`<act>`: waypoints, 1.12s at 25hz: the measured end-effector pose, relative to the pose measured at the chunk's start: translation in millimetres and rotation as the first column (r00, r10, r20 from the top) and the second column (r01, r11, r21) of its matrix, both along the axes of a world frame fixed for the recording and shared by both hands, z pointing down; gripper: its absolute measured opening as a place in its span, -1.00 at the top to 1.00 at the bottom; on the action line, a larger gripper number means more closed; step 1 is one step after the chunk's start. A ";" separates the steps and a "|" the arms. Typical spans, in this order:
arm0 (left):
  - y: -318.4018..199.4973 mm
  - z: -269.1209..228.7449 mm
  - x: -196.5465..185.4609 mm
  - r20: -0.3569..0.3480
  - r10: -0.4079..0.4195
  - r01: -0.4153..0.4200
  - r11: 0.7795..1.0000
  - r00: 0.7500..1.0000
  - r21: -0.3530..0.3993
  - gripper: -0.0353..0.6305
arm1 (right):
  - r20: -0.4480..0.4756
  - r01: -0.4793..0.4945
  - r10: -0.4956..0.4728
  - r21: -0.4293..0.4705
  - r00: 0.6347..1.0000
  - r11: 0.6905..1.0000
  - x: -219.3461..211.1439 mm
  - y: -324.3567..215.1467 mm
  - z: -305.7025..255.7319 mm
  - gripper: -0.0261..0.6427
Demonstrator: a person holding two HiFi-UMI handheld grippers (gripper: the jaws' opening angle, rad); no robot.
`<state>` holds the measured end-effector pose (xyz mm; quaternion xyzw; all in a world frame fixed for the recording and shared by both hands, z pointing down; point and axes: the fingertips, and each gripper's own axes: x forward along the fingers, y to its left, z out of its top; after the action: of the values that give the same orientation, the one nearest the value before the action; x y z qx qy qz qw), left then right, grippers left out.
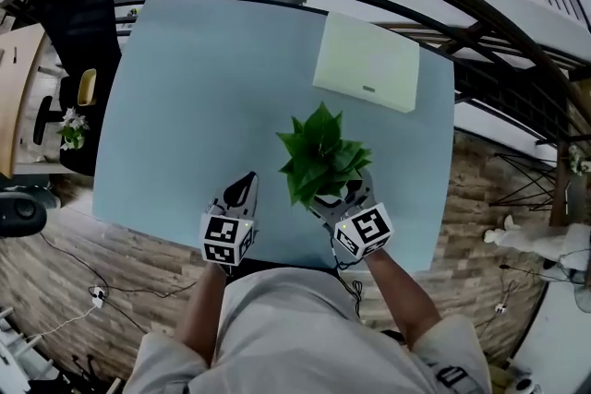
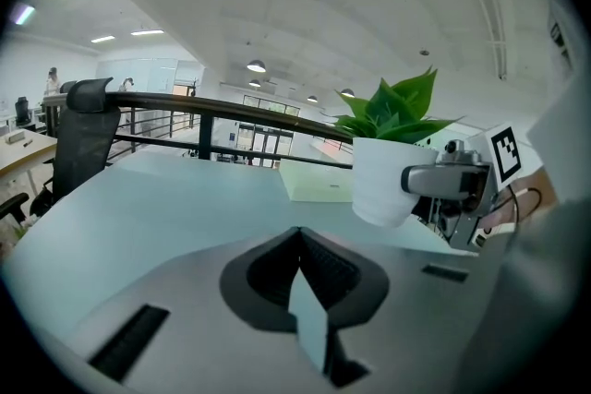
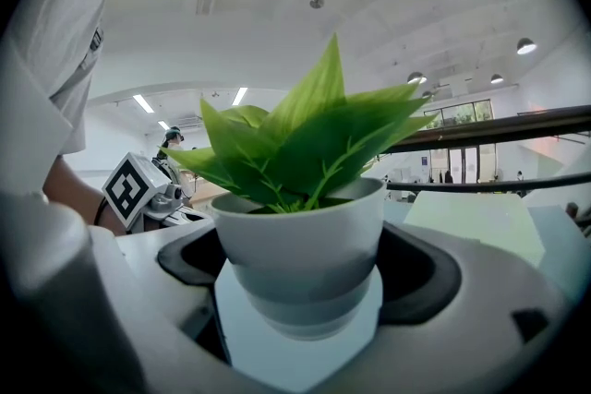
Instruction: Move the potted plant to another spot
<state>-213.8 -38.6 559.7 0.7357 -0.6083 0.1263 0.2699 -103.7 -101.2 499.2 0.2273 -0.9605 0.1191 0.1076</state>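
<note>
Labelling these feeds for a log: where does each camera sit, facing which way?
Head view: on the person's head, steeply down at table, potted plant, left tongs, right tongs, forearms.
Left gripper view: on left tongs, across the table; shut jaws below.
Right gripper view: on right tongs, at the potted plant in its jaws; shirt at left.
All three share the potted plant.

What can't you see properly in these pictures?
- Head view: leaves of the potted plant hide most of its pot and the fingers of the right gripper.
- Head view: label on the pale box is too small to read.
- Left gripper view: the right gripper covers part of the pot.
</note>
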 end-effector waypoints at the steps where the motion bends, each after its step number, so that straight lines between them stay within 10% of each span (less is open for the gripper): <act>1: 2.7 1.4 -4.5 -0.001 -0.006 0.006 1.000 1.000 -0.004 0.86 | 0.002 0.003 -0.003 -0.008 1.000 1.000 -5.3 1.5 2.1 -0.57; 28: 60.0 34.9 -174.2 -0.035 -0.188 0.187 0.982 0.982 -0.019 0.86 | -0.068 0.128 -0.128 -0.003 0.989 0.992 -188.2 23.2 27.8 -0.57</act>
<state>-387.9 21.4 594.6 0.6752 -0.6688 0.0913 0.2975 -291.9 -78.0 527.0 0.1691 -0.9690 0.1035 0.1473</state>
